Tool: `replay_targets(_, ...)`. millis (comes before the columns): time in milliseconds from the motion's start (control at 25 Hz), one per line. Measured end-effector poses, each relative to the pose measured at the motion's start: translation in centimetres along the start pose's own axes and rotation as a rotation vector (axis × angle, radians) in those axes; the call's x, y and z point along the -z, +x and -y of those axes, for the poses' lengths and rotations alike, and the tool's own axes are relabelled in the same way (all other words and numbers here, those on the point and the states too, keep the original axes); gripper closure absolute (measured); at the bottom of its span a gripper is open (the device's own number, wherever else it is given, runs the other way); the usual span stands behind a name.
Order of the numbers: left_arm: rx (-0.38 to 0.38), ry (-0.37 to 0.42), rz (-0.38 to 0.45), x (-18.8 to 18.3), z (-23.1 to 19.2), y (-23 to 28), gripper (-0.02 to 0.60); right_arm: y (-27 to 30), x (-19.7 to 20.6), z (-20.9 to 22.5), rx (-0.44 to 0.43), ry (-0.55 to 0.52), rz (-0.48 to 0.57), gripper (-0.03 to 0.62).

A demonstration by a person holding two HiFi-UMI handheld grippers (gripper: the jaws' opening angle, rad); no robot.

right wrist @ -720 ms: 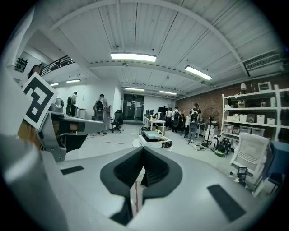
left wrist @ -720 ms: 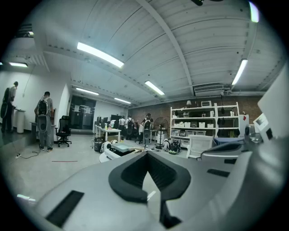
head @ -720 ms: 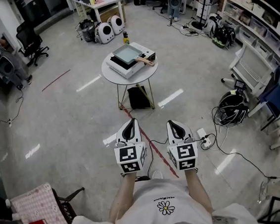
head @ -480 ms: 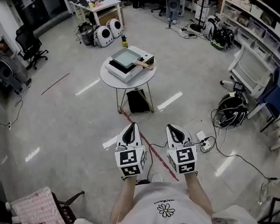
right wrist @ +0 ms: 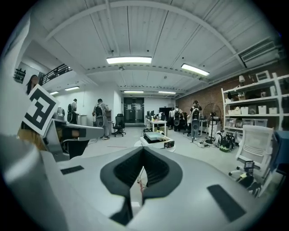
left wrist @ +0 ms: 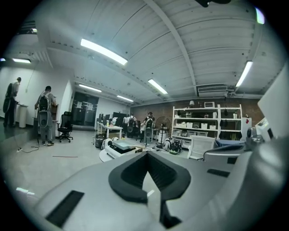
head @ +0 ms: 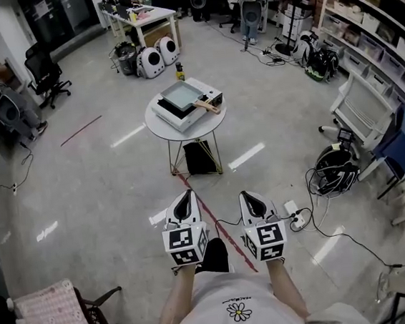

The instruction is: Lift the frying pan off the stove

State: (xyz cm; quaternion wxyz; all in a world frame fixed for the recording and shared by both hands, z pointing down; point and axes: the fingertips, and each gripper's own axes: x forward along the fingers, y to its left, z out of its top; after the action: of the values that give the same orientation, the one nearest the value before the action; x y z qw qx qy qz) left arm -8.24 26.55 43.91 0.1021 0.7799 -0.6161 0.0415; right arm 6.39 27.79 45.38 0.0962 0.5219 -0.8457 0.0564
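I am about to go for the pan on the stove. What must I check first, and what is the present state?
1. Square grey frying pan sits on white stove: ok.
2. Wooden handle free, nothing on it: ok.
3. Pan within reach: not ok, round white table is far ahead.
4. Left gripper and right gripper open for grasp: not ok, both shut, empty.
5. Stove switched off: cannot tell.

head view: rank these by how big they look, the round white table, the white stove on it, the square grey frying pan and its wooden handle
1. round white table
2. white stove
3. square grey frying pan
4. wooden handle
All four sit together at about the same distance, so nearness does not skew the order.
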Motion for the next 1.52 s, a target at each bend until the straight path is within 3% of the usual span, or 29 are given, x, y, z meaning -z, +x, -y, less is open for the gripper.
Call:
replay_targets(200,0.008,-0.002,0.027,-0.8,-0.2,2.6,0.583,1.9,0.2,0.7,-0.030,-0.030,-0.006,0.591)
replay_targets(560,0.052,0.002,0.027,-3.5,-1.2,11.1,0.583,8.4,-1.2,4.8,0.000,-0.017,-0.034,0.591)
replay_targets(880,0.083,-0.022,0.019,-6.8,-3.2,22.5,0.583,18.5,-4.8,10.4,0.021,-0.021,-0.035,0.591)
replay_targets(1240,0.095,-0.034,0.046,-11.0,-9.1,35.3,0.583,32.6,-10.2,13.3,0.010,-0.055,-0.020,0.591)
replay_targets(1520,0.098,-0.076,0.034,-11.4,-11.6,40.9,0.583,39.1,-11.2,15.7,0.012,-0.049,-0.035,0.591)
